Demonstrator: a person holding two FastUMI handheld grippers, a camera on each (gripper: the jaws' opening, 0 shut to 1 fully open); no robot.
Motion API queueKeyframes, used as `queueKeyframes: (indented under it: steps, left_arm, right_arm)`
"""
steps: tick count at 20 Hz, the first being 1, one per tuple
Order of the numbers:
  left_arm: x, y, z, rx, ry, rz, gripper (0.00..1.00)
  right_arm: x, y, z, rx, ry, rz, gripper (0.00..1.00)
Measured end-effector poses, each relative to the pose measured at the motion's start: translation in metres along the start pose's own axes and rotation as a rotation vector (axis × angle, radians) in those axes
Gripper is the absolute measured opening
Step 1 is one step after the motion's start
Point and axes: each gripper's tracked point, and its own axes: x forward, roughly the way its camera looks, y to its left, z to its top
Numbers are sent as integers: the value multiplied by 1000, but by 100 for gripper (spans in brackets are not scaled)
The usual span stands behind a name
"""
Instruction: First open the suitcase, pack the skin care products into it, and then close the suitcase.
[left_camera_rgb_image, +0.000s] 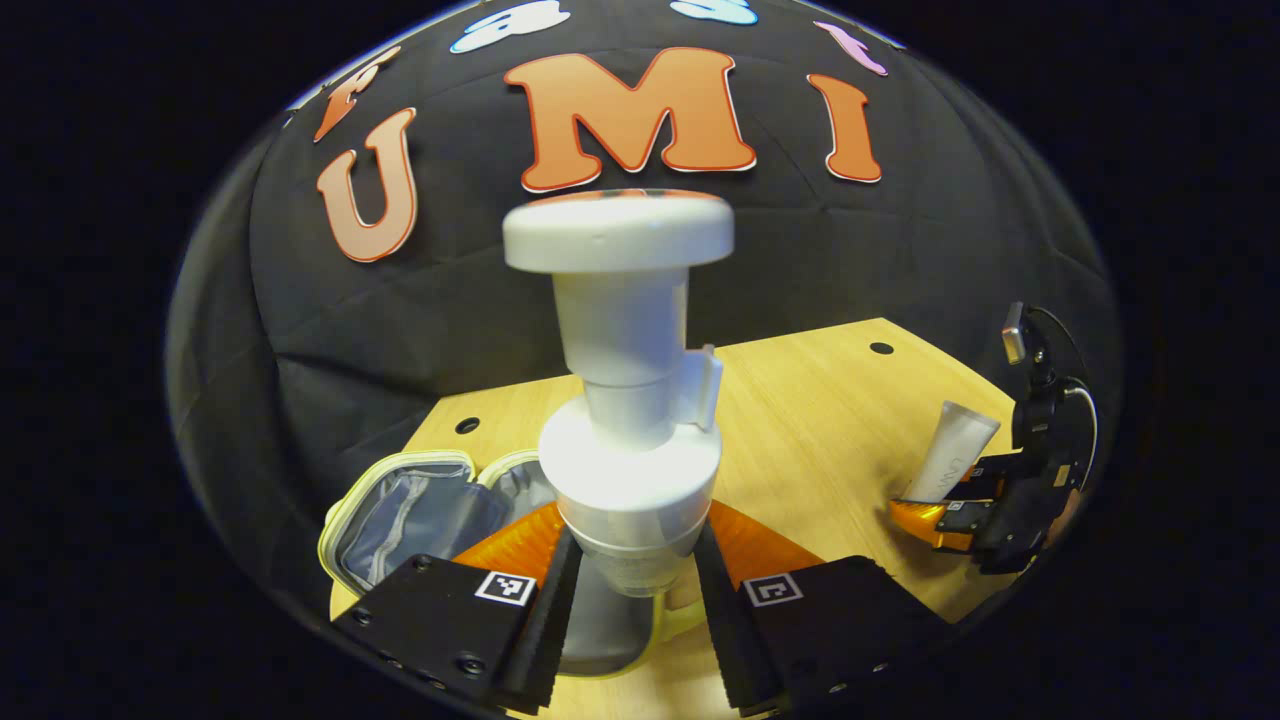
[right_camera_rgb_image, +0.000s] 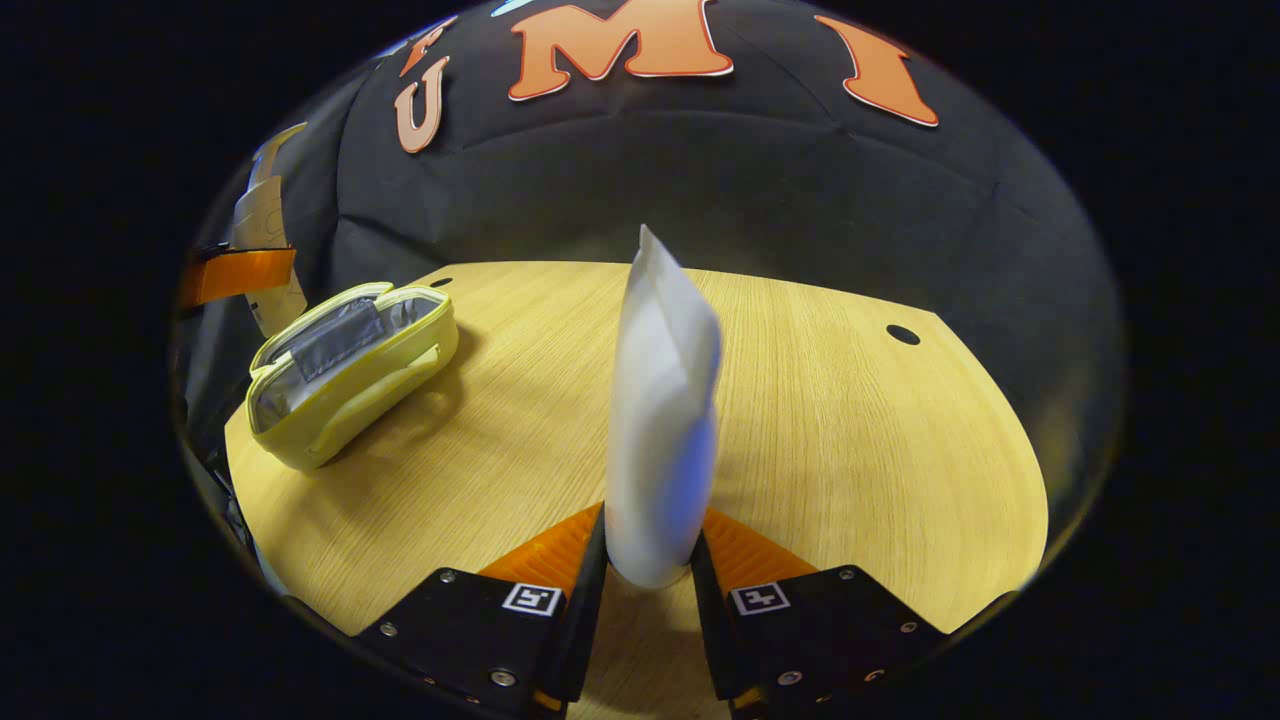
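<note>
A white pump bottle (left_camera_rgb_image: 628, 400) stands upright between the fingers of my left gripper (left_camera_rgb_image: 628, 580), which is shut on its lower body. Just below and behind it lies the yellow suitcase (left_camera_rgb_image: 420, 510), open, with its grey lining showing. My right gripper (right_camera_rgb_image: 648, 565) is shut on the base of a white tube (right_camera_rgb_image: 662, 400), held upright above the wooden table (right_camera_rgb_image: 850, 440). The left gripper view shows that right gripper (left_camera_rgb_image: 960, 510) with the tube (left_camera_rgb_image: 950, 452) far off at the right. In the right gripper view the open suitcase (right_camera_rgb_image: 350, 375) sits at the table's left.
The wooden table (left_camera_rgb_image: 820, 420) has small dark holes (right_camera_rgb_image: 902, 334) near its far edge. The black cloth wall rises close behind it. At the upper left of the right gripper view, part of the other gripper (right_camera_rgb_image: 245, 272) hangs over the suitcase.
</note>
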Motion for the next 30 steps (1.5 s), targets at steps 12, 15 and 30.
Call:
queueKeyframes:
  steps: [12,15,30]
  left_arm:
    - [9,97,7,16,-58,-157,61]
    - [15,117,7,16,-65,-194,62]
    - [44,144,-63,7,175,-416,61]
  right_arm:
    - [-49,71,100,32,-108,-112,45]
    - [-51,95,118,27,-124,-128,45]
    - [-49,229,145,137,-82,-69,45]
